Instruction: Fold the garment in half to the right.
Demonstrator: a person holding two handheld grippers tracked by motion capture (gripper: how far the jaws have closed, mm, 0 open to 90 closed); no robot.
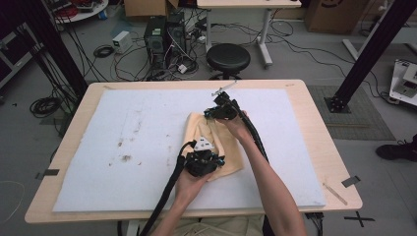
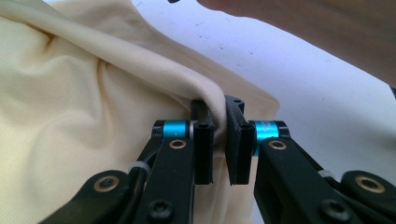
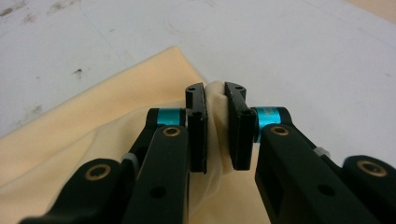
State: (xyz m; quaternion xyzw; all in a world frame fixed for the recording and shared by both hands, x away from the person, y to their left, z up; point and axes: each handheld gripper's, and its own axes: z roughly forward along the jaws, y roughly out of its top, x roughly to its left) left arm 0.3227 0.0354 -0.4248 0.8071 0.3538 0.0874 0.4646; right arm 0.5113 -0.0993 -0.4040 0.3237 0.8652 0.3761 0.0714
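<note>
Both grippers are on the cloth, a cream piece lying rumpled near the middle of the white mat that covers the table. The left gripper sits at the near edge, and its own view tells the story: the jaws are pinched on a raised fold of cloth, fabric squeezed between the pads. The right gripper works the far edge, and from its camera the jaws are likewise closed on a bunched corner of cloth, with bare mat beyond. So this looks like a two-point hold, ready for a lift, a spread or a fold. To do it well, I'd keep both pinches firm and move the two hands together, so neither grip gets tugged out. Raise the fabric enough to clear the mat before carrying it, otherwise it drags and wrinkles. The left pinch seems to hold a ridge rather than a true edge, so expect some slack to fall out; draw the hands apart gently to tension it.
</note>
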